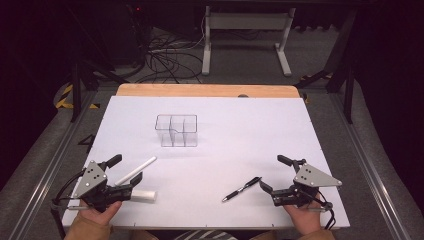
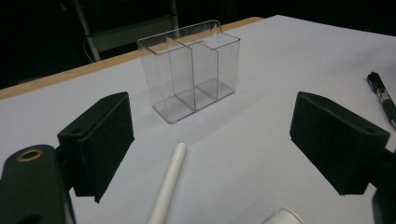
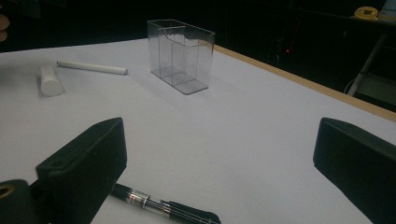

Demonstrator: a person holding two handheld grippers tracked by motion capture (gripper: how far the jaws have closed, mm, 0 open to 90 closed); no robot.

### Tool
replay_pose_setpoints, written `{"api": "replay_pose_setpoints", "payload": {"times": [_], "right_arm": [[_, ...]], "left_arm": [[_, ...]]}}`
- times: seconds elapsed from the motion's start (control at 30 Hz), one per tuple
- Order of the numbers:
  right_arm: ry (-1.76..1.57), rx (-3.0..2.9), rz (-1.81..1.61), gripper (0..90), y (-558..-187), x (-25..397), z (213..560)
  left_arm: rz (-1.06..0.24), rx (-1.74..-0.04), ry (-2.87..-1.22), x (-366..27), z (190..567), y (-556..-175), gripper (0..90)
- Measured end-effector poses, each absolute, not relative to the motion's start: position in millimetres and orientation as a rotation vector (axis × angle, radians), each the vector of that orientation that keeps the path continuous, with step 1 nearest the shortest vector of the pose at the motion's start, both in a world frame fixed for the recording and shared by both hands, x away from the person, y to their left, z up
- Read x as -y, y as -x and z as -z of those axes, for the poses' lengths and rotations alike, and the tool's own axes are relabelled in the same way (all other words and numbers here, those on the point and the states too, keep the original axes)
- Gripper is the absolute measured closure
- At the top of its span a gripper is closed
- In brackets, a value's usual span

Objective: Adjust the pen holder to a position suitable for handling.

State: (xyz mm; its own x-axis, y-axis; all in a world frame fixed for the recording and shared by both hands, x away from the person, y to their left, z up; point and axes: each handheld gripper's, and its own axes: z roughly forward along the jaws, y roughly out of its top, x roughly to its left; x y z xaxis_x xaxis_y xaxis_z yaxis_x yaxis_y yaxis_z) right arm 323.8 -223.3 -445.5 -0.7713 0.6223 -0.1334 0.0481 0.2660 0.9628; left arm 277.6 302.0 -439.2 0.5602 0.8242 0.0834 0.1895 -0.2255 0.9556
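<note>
Near the table's front-left corner, the left tool [image 1: 121, 169] stands released, jaws spread either side of the slim white plastic pen [image 1: 135, 170], with a short white cylinder [image 1: 145, 195] just beside it. The right tool [image 1: 272, 174], also released, waits near the black ballpoint pen [image 1: 242, 189] by the front edge. To grip well, lower squarely over the white pen's middle, then carry it to the clear plastic compartmented holder [image 1: 176, 130] at mid-table.

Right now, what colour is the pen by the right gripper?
Black pen, clear midsection; right gripper view shows it best.
</note>
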Motion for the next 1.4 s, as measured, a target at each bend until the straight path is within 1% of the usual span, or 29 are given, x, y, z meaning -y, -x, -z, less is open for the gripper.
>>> {"api": "replay_pose_setpoints", "payload": {"times": [1.4], "right_arm": [[-0.598, -2.076, -1.528, 4.0, -325.1, 220.6, 447.8]], "left_arm": [[-0.687, -0.855, -1.745, -301.2, 434.1, -282.3, 15.5]]}}
